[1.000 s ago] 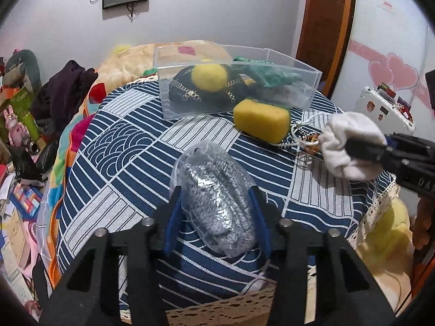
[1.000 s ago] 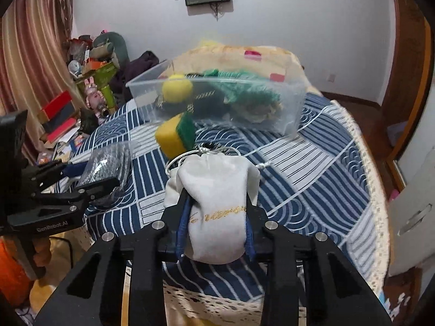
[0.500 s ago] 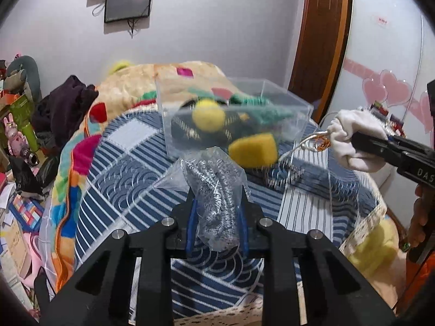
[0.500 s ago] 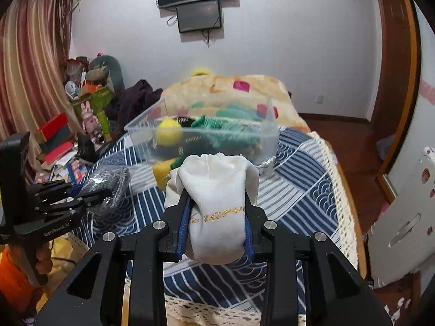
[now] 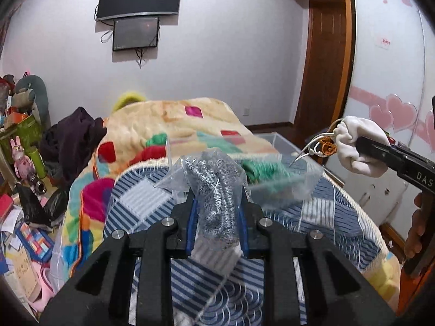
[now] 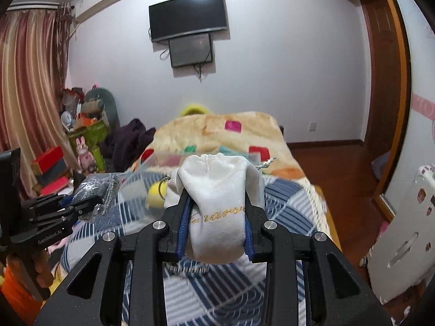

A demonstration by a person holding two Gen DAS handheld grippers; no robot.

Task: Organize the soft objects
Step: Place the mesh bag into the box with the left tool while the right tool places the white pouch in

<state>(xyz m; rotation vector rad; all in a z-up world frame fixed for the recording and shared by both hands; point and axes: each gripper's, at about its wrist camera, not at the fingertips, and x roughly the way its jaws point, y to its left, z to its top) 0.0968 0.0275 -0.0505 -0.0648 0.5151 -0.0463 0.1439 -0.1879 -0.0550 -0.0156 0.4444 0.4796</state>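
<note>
My left gripper [image 5: 217, 212] is shut on a clear bag of grey knitted fabric [image 5: 214, 190] and holds it up above the bed. My right gripper [image 6: 217, 217] is shut on a white drawstring pouch [image 6: 217, 190] with gold lettering, also held in the air; it shows at the right in the left wrist view [image 5: 359, 141]. The clear plastic bin [image 5: 285, 174] with green fabric [image 5: 261, 168] and a yellow ball [image 6: 155, 193] stands on the bed beyond both grippers, blurred. The left gripper shows at the left in the right wrist view [image 6: 81, 206].
The bed has a blue-and-white patterned cover [image 5: 217, 285] and a colourful blanket [image 5: 168, 125] behind the bin. Clutter of boxes and toys [image 6: 68, 163] lies on the floor to the left. A white cabinet [image 6: 402, 231] stands at the right.
Both grippers have lifted their loads off the bed and tilted upward, so the view now shows more wall. The left gripper closed on the grey fabric bag.
</note>
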